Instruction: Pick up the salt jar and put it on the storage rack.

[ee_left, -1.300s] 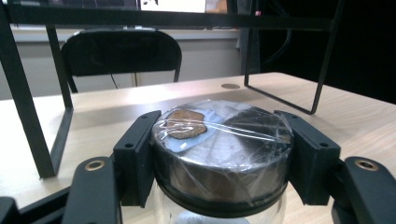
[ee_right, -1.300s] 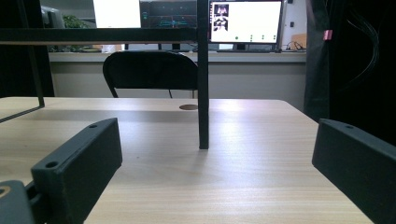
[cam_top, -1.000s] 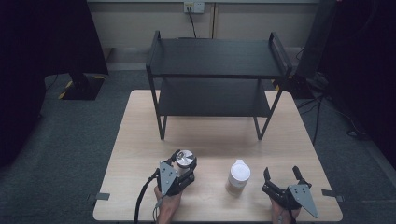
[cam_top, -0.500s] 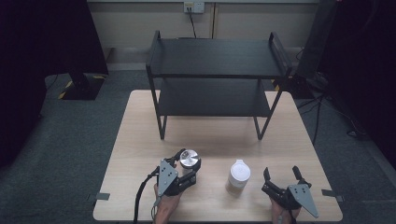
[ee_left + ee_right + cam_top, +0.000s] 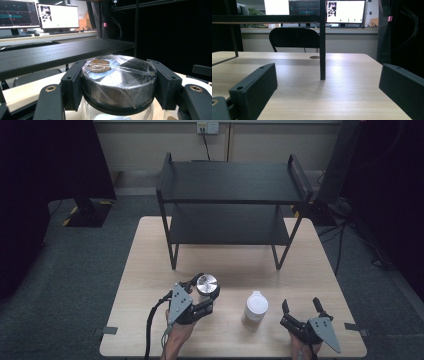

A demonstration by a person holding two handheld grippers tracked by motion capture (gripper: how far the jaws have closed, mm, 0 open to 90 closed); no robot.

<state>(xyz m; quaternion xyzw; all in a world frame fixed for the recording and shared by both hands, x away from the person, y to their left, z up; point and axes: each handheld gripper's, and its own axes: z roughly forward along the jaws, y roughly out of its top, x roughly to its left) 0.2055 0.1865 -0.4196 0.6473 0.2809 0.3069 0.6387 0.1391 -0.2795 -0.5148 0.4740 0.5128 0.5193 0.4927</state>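
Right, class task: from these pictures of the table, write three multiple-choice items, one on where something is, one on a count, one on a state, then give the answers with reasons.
1. Where does the white-lidded cup stand?
A. On the rack's top shelf
B. On the table between the two claws
C. On the floor

2. How many shelves has the black rack?
A. Two
B. Four
C. One

3. What is the state of the left claw?
A. Open and empty
B. Lying on the rack
C. Shut on the jar

Answers: 1 B, the high view shows it on the table between the claws; 2 A, an upper and a lower shelf show; 3 C, both jaws press the jar's wrapped lid, while the right claw is open.
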